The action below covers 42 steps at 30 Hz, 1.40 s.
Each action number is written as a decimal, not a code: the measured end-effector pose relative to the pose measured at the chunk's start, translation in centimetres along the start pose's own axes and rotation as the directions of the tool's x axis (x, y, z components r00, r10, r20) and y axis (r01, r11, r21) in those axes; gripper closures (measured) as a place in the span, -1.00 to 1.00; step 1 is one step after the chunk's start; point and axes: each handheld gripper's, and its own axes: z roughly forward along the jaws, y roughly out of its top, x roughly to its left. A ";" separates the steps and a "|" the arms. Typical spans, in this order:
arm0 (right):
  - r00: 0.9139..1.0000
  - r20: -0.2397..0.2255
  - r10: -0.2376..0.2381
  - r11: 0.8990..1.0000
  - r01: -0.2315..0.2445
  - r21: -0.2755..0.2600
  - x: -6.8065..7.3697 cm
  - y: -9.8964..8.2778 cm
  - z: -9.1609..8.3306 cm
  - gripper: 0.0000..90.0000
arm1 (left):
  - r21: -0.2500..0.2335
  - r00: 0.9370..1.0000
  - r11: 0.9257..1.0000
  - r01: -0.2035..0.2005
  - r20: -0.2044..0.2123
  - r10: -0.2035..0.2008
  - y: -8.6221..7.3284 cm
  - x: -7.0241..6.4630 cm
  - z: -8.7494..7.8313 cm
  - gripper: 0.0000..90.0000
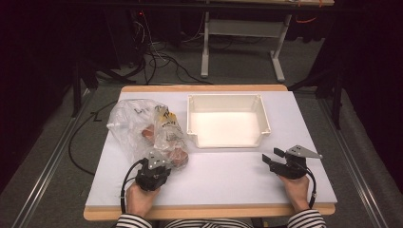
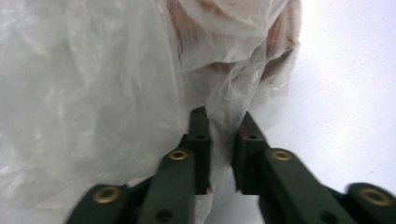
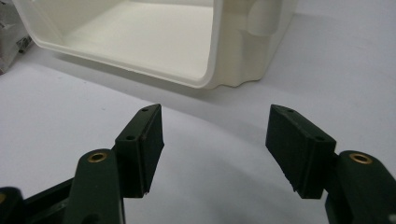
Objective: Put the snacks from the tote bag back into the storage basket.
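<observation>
- Two grippers work at a white-topped table (image 1: 228,183) in the high view. The left gripper (image 1: 159,164) sits at the near edge of a crumpled clear plastic bag (image 1: 138,128) holding reddish-brown items, which lies on the table's left half, just left of an empty cream rectangular plastic bin (image 1: 228,142). The right gripper (image 1: 273,159) rests well apart on the right, near the bin's front right corner, likely waiting its turn. A person's hands in striped sleeves (image 1: 304,219) hold both tools from the bottom edge.
- One fold of the bag's film (image 2: 226,121) runs between the left gripper (image 2: 223,126) jaws in the left gripper view; they stand nearly together and pinch that thin plastic. Gripping a loose fold rather than the contents probably serves to lift or pull open the bag. The reddish-brown contents (image 2: 275,37) bulge behind the film just beyond the jaws.
- Nothing lies between the right gripper (image 3: 215,128) jaws in the right gripper view; they stand wide apart over bare table, pointed toward the bin (image 3: 233,60), whose corner sits just ahead. That stance seems to keep it ready to help with the bag or steady the bin.
</observation>
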 end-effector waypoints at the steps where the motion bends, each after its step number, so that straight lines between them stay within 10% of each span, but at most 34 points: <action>1: 1.000 0.000 0.000 1.000 0.000 0.000 0.0 0.0 0.0 -0.18 | -0.004 1.000 1.000 -0.004 0.005 0.004 0.0 -0.1 0.0 0.86; 42: 1.000 -0.022 0.022 1.000 -0.022 0.006 -0.4 0.0 0.1 -0.20 | -0.126 0.973 0.986 -0.106 0.192 0.129 3.5 -6.3 -0.3 1.00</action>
